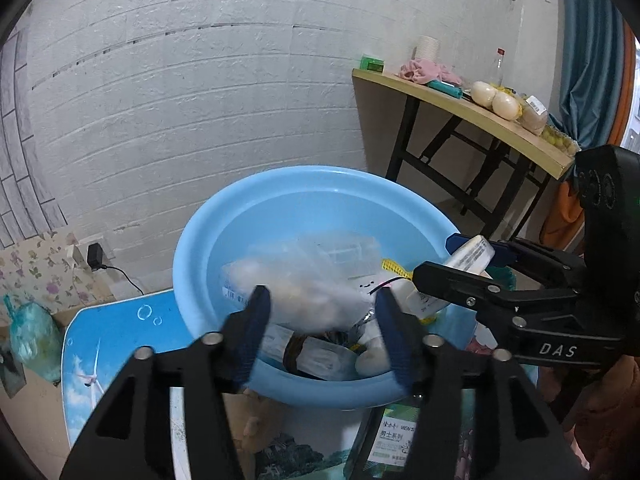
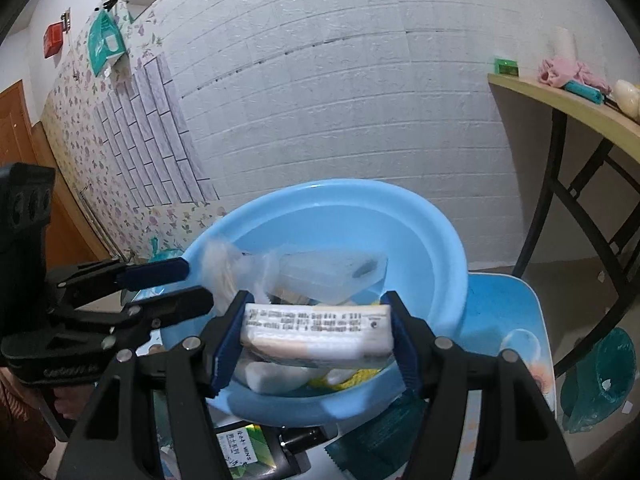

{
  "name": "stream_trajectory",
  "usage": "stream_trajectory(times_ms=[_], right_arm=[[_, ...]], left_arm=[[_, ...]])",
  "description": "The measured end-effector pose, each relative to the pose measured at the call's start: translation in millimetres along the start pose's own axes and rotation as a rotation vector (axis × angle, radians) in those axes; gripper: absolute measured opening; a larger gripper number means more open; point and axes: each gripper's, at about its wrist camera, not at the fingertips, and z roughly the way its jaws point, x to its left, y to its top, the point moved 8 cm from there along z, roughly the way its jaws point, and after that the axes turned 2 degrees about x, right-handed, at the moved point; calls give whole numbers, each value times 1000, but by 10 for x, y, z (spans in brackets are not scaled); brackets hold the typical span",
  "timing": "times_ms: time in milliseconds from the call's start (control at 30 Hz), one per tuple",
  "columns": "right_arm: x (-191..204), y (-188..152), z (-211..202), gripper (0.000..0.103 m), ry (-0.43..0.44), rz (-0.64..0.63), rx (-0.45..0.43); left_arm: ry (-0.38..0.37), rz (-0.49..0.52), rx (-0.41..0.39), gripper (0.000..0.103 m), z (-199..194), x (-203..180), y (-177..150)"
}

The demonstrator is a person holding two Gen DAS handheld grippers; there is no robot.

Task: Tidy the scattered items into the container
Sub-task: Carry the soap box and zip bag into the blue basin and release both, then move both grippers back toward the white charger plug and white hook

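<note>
A light blue basin (image 1: pixel 320 192) (image 2: pixel 432 232) holds several packets, a clear box (image 2: pixel 332 276) and a yellow net (image 1: pixel 394 268). My left gripper (image 1: pixel 323 293) (image 2: pixel 198 283) hovers over the basin's near rim with its jaws apart. A blurred clear plastic bag (image 1: pixel 308 300) (image 2: pixel 224 268) sits between and just past its fingertips, and no pad visibly presses on it. My right gripper (image 2: pixel 316 300) (image 1: pixel 436 258) is above the basin's right side, shut on a white printed package (image 2: pixel 316 332) (image 1: pixel 472 254) held crosswise between the blue pads.
The basin stands on a small table with a blue picture top (image 1: pixel 112 340) (image 2: pixel 504 304). A dark box with a green label (image 1: pixel 396 440) (image 2: pixel 244 452) lies at the basin's near side. A folding table (image 1: pixel 480 116) with food stands at the right. Bags (image 1: pixel 32 336) (image 2: pixel 600 376) lie on the floor.
</note>
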Motion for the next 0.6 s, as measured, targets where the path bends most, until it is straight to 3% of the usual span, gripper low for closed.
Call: stream_trajectory(times_ms=[200, 433, 600], right_arm=[[21, 7, -97, 70, 0, 3, -22], [88, -45, -290, 70, -11, 2, -33], [137, -118, -450, 71, -23, 0, -38]], left_arm=[[19, -13, 0, 63, -68, 17, -21], [74, -37, -19, 84, -304, 68, -161], [119, -64, -34, 91, -519, 126, -260]])
